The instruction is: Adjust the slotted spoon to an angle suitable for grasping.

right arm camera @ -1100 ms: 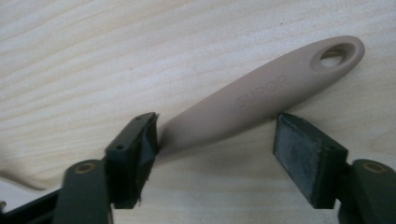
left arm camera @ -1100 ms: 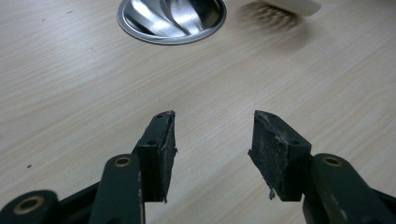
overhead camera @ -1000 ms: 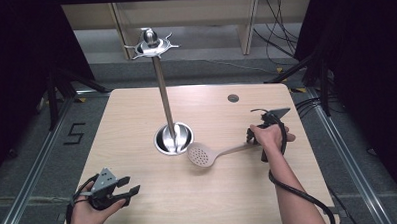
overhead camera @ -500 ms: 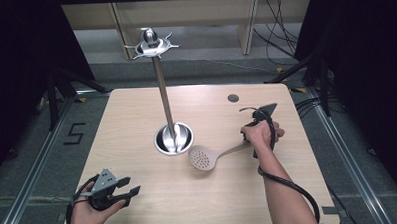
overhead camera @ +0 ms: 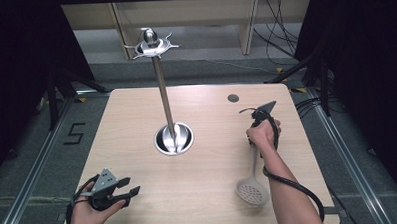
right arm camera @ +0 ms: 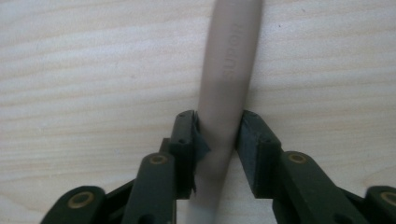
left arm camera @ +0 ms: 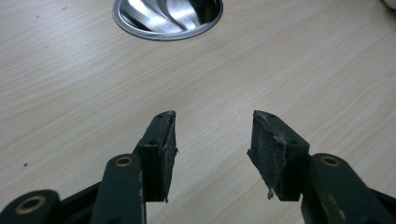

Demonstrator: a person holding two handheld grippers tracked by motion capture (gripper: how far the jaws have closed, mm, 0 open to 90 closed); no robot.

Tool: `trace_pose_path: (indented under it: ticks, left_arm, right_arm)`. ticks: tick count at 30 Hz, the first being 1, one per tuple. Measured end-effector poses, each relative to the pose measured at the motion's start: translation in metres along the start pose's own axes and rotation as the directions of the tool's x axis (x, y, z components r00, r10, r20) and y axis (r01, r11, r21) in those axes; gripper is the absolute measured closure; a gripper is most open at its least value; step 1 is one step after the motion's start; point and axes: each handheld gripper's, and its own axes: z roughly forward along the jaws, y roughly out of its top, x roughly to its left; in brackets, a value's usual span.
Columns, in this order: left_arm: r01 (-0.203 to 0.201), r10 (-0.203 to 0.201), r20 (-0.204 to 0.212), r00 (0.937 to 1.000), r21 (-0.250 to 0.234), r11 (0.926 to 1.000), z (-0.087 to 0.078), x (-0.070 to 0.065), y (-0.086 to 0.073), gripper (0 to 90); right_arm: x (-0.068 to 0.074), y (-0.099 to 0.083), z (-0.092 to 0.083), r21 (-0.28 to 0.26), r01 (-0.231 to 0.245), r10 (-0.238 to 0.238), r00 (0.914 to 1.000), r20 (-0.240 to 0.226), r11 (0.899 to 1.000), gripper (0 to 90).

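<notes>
Right gripper view: the right gripper (right arm camera: pixel 217 140) has its jaws clamped on the spoon (right arm camera: pixel 226 79) handle, which runs straight out between them. Carrying seems under way; next likely calls for hanging it on the stand (overhead camera: pixel 162 93). Left gripper (left arm camera: pixel 212 140) gapes, nothing between.

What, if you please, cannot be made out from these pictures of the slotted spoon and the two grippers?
- High view: pale slotted spoon's head is motion-blurred, so its holes are unclear.
- High view: right gripper's jaws are hidden by the hand.
- Right gripper view: raised lettering on the beige handle is too soft to read.
</notes>
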Motion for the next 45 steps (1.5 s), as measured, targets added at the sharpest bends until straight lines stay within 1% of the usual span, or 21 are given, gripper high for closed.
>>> trace_pose_path:
  ticks: [2,7,8,11,14,15,17,19,20,21,28,29,30,34,35,36,37,39,41,44,45]
  left_arm:
    - [0.015,-0.015,0.003,0.9999,0.002,0.9999,0.000,-0.001,0.000,49.5]
    - [-0.013,0.013,-0.001,0.9999,0.008,0.9999,-0.001,0.001,0.000,49.6]
    - [0.011,-0.011,0.000,0.9999,0.007,0.9999,0.000,0.000,-0.001,49.6]
    - [0.014,-0.014,0.001,0.9999,0.007,0.9999,0.000,0.000,-0.001,49.6]
    - [0.015,-0.015,0.000,0.9999,0.007,0.9999,0.000,0.000,-0.001,49.6]
    - [0.004,-0.004,-0.003,1.0000,0.005,1.0000,-0.001,0.001,0.000,49.6]
    - [-0.013,0.013,-0.002,0.9999,0.005,0.9999,-0.001,0.002,0.000,49.6]
    - [0.015,-0.015,-0.001,0.9999,0.006,0.9999,0.000,0.000,-0.001,49.6]
    - [0.015,-0.015,-0.002,0.9999,0.005,0.9999,0.000,0.000,-0.001,49.6]
    - [0.008,-0.008,-0.004,1.0000,0.006,0.9999,-0.001,0.000,0.000,49.6]
    - [-0.015,0.015,-0.003,0.9999,0.003,0.9999,-0.001,0.002,0.000,49.6]
    - [-0.015,0.015,-0.004,0.9999,0.004,0.9999,-0.001,0.002,0.000,49.6]
    - [-0.015,0.015,-0.004,0.9999,0.004,0.9999,-0.001,0.002,0.000,49.6]
    - [-0.017,0.017,-0.014,0.9997,-0.011,0.9998,-0.001,0.002,0.000,49.5]
    - [-0.039,0.039,-0.014,0.9991,-0.007,0.9992,-0.001,0.003,0.001,49.5]
    - [-0.045,0.045,-0.015,0.9989,-0.007,0.9989,-0.001,0.003,0.001,49.5]
    - [-0.034,0.034,-0.012,0.9993,-0.008,0.9994,-0.001,0.003,0.001,49.5]
    - [-0.020,0.020,-0.009,0.9998,-0.004,0.9998,-0.001,0.001,0.001,49.4]
    - [-0.010,0.010,-0.009,0.9999,-0.002,0.9999,-0.001,0.000,0.001,49.4]
    - [-0.024,0.024,-0.009,0.9997,0.005,0.9997,-0.001,0.001,0.001,49.3]
    - [-0.024,0.024,-0.009,0.9997,0.000,0.9997,-0.001,0.001,0.001,49.3]
  right_arm:
    - [-0.002,0.000,0.001,-0.006,0.051,-0.051,0.9987,-0.002,0.999,71.0]
    - [0.004,-0.003,0.000,0.007,0.028,-0.027,0.9973,-0.068,1.000,71.1]
    - [-0.006,-0.005,-0.002,-0.002,0.181,-0.181,0.9823,-0.049,0.983,71.1]
    - [-0.002,-0.008,-0.005,-0.042,0.185,-0.189,0.9751,-0.116,0.982,71.1]
    - [-0.002,-0.010,-0.006,-0.090,0.242,-0.253,0.9553,-0.153,0.966,71.1]
    - [-0.001,-0.013,-0.010,-0.117,0.295,-0.311,0.9373,-0.158,0.948,71.1]
    - [0.001,-0.016,-0.016,-0.141,0.319,-0.341,0.9237,-0.175,0.937,71.1]
    - [0.001,-0.018,-0.022,-0.160,0.319,-0.346,0.9196,-0.187,0.934,71.1]
    - [0.005,-0.022,-0.028,-0.126,0.248,-0.270,0.9393,-0.212,0.961,71.1]
    - [-0.001,-0.020,-0.027,-0.188,0.324,-0.359,0.9105,-0.205,0.927,71.2]
    - [-0.002,-0.035,-0.050,-0.259,0.267,-0.337,0.8987,-0.281,0.928,71.2]
    - [-0.010,-0.039,-0.058,-0.362,0.345,-0.452,0.8491,-0.273,0.866,71.2]
    - [-0.012,-0.042,-0.061,-0.388,0.357,-0.474,0.8392,-0.266,0.850,71.2]
    - [-0.015,-0.058,-0.085,-0.440,0.343,-0.490,0.8251,-0.281,0.830,71.2]
    - [-0.013,-0.065,-0.091,-0.451,0.306,-0.473,0.8193,-0.324,0.838,71.2]
    - [-0.018,-0.065,-0.092,-0.512,0.355,-0.544,0.7901,-0.283,0.782,71.2]
    - [-0.019,-0.068,-0.095,-0.549,0.364,-0.575,0.7698,-0.278,0.753,71.2]
    - [-0.020,-0.076,-0.100,-0.603,0.356,-0.612,0.7354,-0.290,0.714,71.2]
    - [-0.020,-0.085,-0.104,-0.639,0.344,-0.628,0.7232,-0.287,0.688,71.2]
    - [-0.023,-0.092,-0.107,-0.711,0.358,-0.694,0.6741,-0.252,0.605,71.2]
    - [-0.021,-0.097,-0.108,-0.721,0.340,-0.695,0.6674,-0.267,0.604,71.2]
